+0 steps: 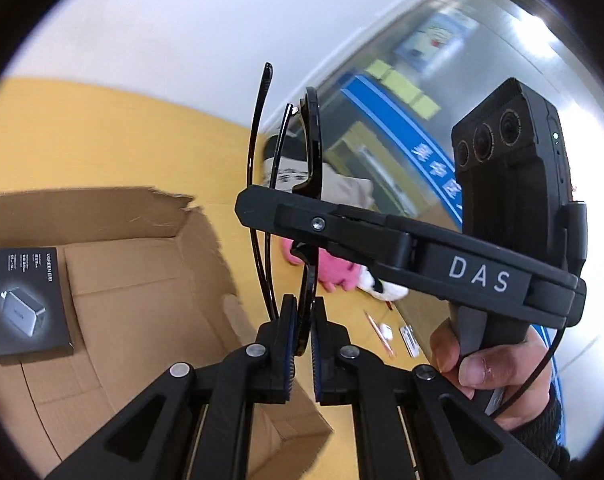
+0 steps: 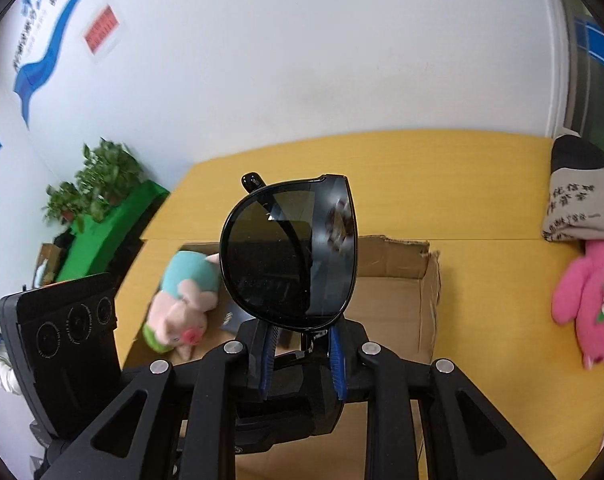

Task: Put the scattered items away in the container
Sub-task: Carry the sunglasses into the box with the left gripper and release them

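Black sunglasses (image 1: 310, 152) are held in the air above the open cardboard box (image 1: 142, 280). My left gripper (image 1: 300, 330) is shut on one lens edge. My right gripper (image 2: 302, 340) is also closed around the glasses; its fingers (image 1: 286, 220) cross the frame in the left wrist view. In the right wrist view a dark lens (image 2: 288, 248) fills the middle, over the box (image 2: 393, 280). The box holds a black charger carton (image 1: 22, 300) and a pig plush (image 2: 182, 300).
A pink plush (image 2: 589, 300) lies on the yellow table (image 2: 461, 184) right of the box, with a grey printed cloth (image 2: 577, 200) behind it. Pens and small white items (image 1: 385, 332) lie near the table edge. A glass partition stands at the right.
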